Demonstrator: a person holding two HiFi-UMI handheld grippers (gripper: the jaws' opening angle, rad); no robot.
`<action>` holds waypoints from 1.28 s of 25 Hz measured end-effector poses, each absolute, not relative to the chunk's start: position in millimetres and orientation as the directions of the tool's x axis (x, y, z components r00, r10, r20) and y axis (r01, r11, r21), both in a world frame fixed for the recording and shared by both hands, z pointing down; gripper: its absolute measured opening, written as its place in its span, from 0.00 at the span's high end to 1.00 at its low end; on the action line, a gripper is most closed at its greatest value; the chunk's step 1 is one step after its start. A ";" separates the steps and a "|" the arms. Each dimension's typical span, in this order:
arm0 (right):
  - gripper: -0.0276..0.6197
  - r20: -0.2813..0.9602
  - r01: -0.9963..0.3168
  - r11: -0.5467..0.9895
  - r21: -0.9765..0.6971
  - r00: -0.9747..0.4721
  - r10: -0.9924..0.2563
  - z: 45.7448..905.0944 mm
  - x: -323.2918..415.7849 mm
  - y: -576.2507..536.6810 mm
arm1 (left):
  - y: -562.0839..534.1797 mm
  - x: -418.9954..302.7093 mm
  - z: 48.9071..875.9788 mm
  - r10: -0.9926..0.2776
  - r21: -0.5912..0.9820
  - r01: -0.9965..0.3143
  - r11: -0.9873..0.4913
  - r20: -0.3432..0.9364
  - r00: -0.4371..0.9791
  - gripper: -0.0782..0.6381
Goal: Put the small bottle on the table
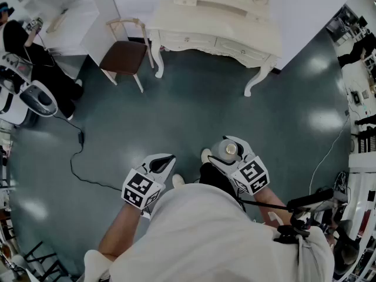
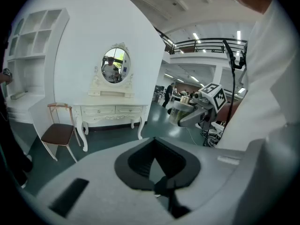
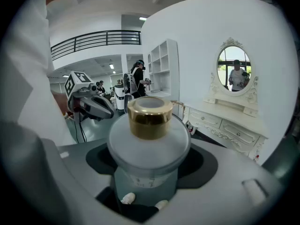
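right claw (image 1: pixel 225 153): spread wide and clamped round the small bottle (image 3: pixel 149 139). In the right gripper view the bottle fills the dark opening between the jaws.

small bottle: frosted pale body with a shiny gold cap, sitting upright in the grip. In the head view it's right of centre, a bit below the middle of the frame, out over the floor (image 1: pixel 176 110).

left claw (image 1: pixel 161 162): narrow, tips look pretty much together, and nothing's in there. Its own view only shows a sliver of floor through the dark gap. In the head view it's lower centre-left, well apart from the right one and at about the same height in the frame.

tabletop (image 1: pixel 217 16): the top of a cream vanity with curvy legs and drawers, top centre of the head view. The bottle isn't on it; there's a big stretch of floor between them.

mirror (image 2: pixel 115 65): oval with a fancy frame, standing on the vanity, upper middle of the left gripper view.

chair (image 1: pixel 124 54): brown seat and a light frame, just left of the vanity.

shelf unit (image 2: pixel 28 41): white with open cubbies, far left of the left gripper view.

floor: dark teal and glossy, with a black cable (image 1: pixel 79 157) snaking across the left side.
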State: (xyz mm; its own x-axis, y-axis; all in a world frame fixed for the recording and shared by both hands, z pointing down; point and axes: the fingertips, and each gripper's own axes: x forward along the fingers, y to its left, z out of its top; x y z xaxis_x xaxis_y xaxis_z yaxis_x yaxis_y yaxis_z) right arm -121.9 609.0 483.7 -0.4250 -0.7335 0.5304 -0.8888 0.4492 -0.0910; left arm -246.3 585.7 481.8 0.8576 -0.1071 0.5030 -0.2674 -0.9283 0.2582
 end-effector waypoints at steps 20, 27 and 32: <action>0.44 0.504 -0.856 0.515 -0.054 -0.468 -0.726 470.5 7.0 525.5 | 516.4 -98.1 442.7 -0.162 0.178 -0.278 -0.944 0.485 0.860 0.89; 0.44 0.519 -0.852 0.520 -0.053 -0.469 -0.715 484.8 57.5 465.3 | 470.8 -48.5 442.5 -0.180 0.188 -0.300 -0.935 0.475 0.861 0.89; 0.44 0.517 -0.853 0.520 -0.057 -0.470 -0.715 502.2 89.2 396.6 | 402.9 -22.3 456.8 -0.192 0.186 -0.313 -0.932 0.478 0.857 0.89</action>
